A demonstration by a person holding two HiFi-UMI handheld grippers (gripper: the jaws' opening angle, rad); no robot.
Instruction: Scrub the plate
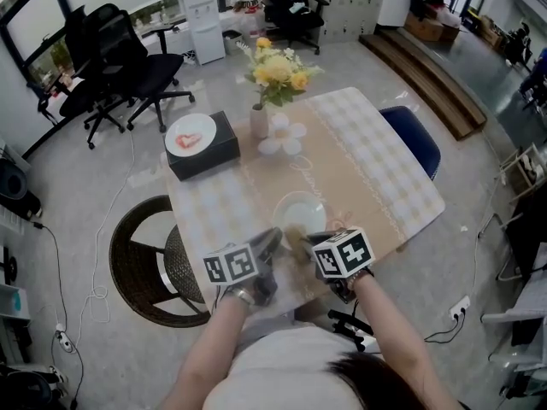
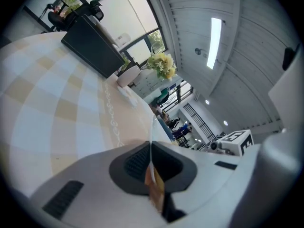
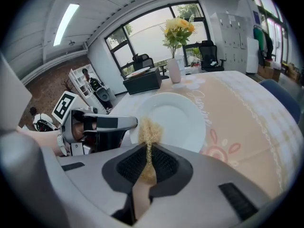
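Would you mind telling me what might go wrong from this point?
1. The left tool pinches only the thin rim of the plate; scrubbing pressure may make the plate slip or tip.
2. The right tool holds the scrubber by a narrow part; it may pull out during rubbing.

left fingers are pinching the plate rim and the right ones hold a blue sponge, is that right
Not quite. The right gripper holds a straw-coloured fibrous scrubber, not a blue sponge, as the right gripper view shows. The left gripper does pinch the white plate by its rim.
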